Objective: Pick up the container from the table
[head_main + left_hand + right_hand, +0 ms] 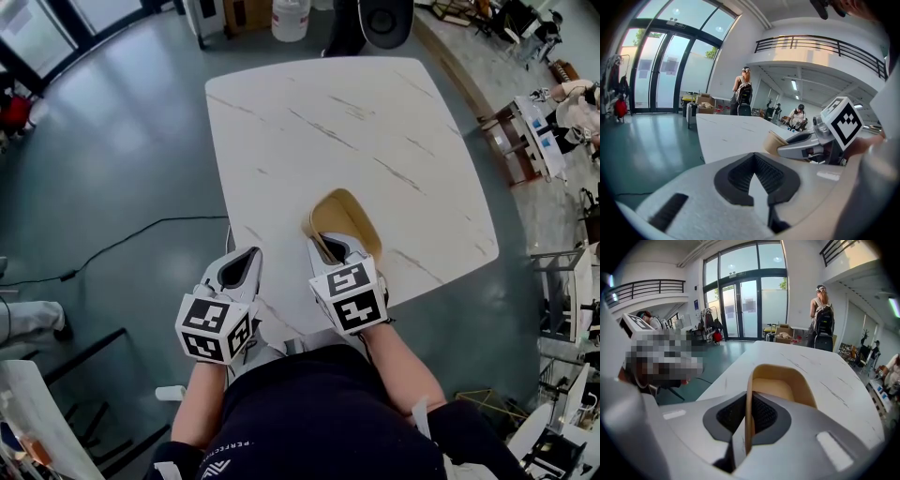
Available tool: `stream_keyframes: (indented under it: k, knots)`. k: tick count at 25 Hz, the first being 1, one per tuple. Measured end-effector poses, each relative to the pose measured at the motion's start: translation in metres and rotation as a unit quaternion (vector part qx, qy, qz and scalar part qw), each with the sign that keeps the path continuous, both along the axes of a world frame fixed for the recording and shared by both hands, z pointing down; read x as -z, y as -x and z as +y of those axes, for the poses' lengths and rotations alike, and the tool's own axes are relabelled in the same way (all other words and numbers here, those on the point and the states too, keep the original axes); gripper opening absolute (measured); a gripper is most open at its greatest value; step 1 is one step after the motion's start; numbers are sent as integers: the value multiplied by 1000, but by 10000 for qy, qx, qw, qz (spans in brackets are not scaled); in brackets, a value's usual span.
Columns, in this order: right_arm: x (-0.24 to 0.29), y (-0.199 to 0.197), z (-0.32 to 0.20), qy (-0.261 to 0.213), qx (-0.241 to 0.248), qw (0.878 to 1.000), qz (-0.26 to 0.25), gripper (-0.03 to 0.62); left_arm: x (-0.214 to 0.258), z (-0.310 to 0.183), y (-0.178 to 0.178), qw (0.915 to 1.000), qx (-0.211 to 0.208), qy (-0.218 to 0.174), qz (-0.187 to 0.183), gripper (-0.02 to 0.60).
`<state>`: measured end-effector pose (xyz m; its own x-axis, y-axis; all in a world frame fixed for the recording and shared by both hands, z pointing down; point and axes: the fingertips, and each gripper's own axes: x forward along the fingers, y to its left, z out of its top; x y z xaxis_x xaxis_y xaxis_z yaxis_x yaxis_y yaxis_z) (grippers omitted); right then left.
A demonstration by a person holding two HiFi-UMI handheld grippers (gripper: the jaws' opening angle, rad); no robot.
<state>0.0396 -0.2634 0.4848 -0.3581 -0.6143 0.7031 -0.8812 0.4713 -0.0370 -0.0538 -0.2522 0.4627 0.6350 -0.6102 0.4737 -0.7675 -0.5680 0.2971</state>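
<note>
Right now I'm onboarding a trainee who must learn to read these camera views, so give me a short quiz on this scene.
1. True or false: the left tongs hold the container.
2. Where do the right tongs grip the container? A) its side wall B) its base C) a lid
3. Fill in: the container's colour is ____.
Key: 1 false; 2 A; 3 tan.

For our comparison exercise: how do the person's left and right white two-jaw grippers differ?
The right gripper clamps the tan oval container's wall; the left gripper holds nothing. That wall holds the right gripper's jaws apart; the left gripper's jaws meet. Both are white with marker cubes.
</note>
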Motion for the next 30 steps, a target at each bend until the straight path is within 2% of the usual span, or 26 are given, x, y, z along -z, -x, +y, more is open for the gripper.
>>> stream_keyframes:
  k: [12, 18, 30]
  knots:
    - [29, 17, 35, -394, -116, 9989, -226, 20, 14, 31, 11, 9997, -72, -196, 148, -5]
    - [46, 26, 53, -732, -102, 9964, -420, 20, 22, 41, 29, 9988, 227, -402, 167, -5]
    - [78, 50, 87, -1423, -76, 9844, -1034, 18, 31, 76, 60, 9964, 450, -697, 188, -5]
